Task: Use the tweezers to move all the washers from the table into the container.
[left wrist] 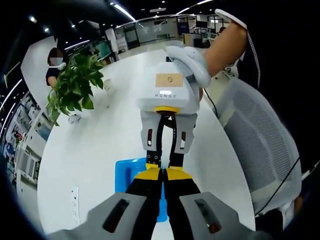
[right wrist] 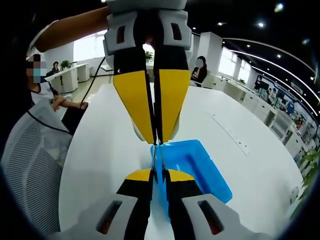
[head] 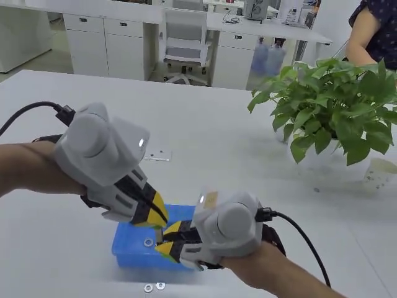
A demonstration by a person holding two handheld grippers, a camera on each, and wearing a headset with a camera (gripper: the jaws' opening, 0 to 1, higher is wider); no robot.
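Right gripper view: the tweezers (right wrist: 158, 161) are held over the blue container (right wrist: 200, 167), between the two grippers.
The thin metal legs are seen running from the pressed-together yellow jaws of the left gripper (right wrist: 156, 140) into those of the right gripper (right wrist: 159, 176), and both pairs are closed on them. In the head view one washer (head: 147, 242) is seen inside the container, which is partly covered by the grippers. Two washers (head: 148, 288) lie on the white table (head: 217, 143) just beside its near wall. A potted plant (head: 329, 105) is set well apart at the right. An office chair (head: 185, 37) and a person (head: 375, 31), cut off by the frame, are seen beyond the table. The tweezer tips are too thin to be made out.
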